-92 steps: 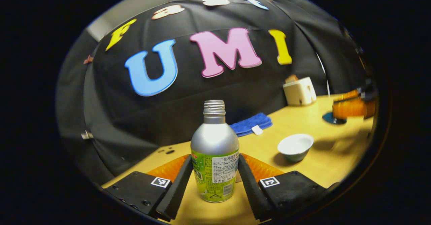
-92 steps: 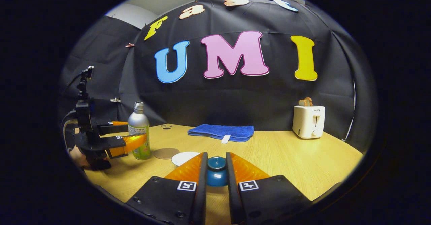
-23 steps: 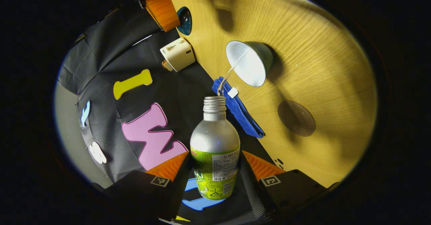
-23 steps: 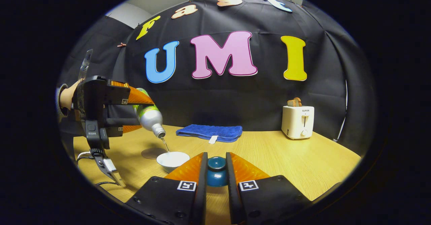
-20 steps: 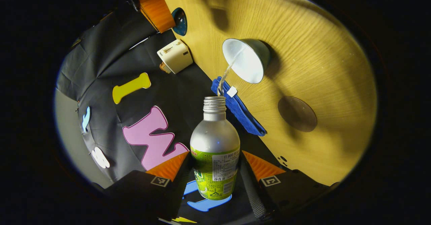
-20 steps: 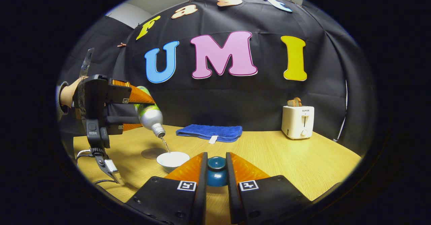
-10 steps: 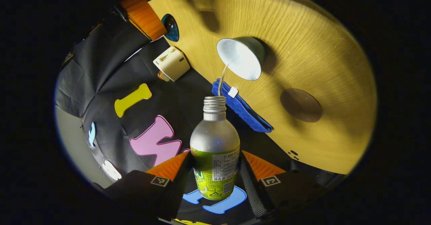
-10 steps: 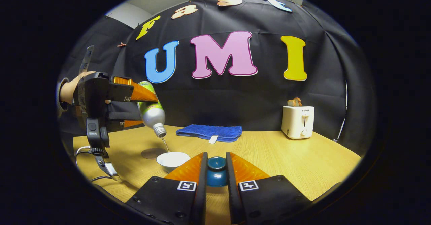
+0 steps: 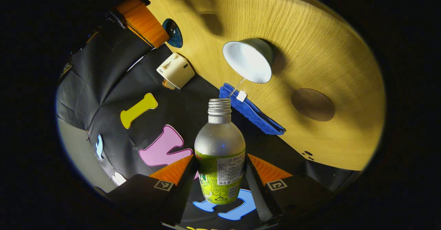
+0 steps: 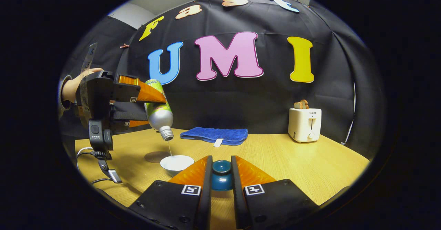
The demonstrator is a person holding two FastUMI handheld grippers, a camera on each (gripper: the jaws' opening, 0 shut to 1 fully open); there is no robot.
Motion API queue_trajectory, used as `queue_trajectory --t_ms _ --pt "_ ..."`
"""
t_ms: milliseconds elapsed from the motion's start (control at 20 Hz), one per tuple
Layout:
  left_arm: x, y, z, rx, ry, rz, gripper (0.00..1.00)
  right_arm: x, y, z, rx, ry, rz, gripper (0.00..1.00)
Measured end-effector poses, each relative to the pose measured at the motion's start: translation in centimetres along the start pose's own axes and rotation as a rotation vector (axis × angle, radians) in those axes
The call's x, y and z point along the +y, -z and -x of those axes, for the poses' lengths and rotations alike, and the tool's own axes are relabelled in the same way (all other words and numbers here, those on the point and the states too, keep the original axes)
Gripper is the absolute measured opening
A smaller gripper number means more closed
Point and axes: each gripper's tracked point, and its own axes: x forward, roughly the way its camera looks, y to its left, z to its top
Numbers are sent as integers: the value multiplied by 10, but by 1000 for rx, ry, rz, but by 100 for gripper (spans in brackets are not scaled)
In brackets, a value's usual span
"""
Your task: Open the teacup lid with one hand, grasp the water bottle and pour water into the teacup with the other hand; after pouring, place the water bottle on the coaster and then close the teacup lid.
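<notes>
My left gripper (image 9: 219,178) is shut on the silver water bottle (image 9: 219,154) with a green label. In the right gripper view the bottle (image 10: 159,111) hangs mouth-down over the white teacup (image 10: 176,163), and a thin stream of water falls into the cup. The teacup (image 9: 248,60) stands open on the wooden table (image 9: 327,33), with the round brown coaster (image 9: 313,100) beside it. My right gripper (image 10: 221,178) is shut on the blue teacup lid (image 10: 221,178), low over the table to the right of the cup. The right gripper (image 9: 144,21) also appears far off in the left gripper view, holding the lid (image 9: 173,33).
A folded blue towel (image 10: 215,134) lies at the back of the table against the wall. A white toaster (image 10: 304,124) with bread in it stands at the back right. A hand (image 10: 70,87) holds the left gripper, and a cable hangs beneath it.
The left gripper lifted the bottle from the table and tipped it over the teacup. In the last second it tilted steeper and shifted slightly right. The right gripper with the lid stayed still.
</notes>
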Motion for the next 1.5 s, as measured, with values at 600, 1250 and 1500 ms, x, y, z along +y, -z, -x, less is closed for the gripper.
queue_trajectory --t_ms 600,1250,1500 --pt "-30 -14 2 -6 50 791 83 -1 -1 0 0 0 0 31" --pt "-18 -28 -6 -183 -105 2117 81 -1 0 0 1 5 0 31" --pt "-24 -33 -12 -201 -153 2325 81 -1 -1 1 1 8 0 31"
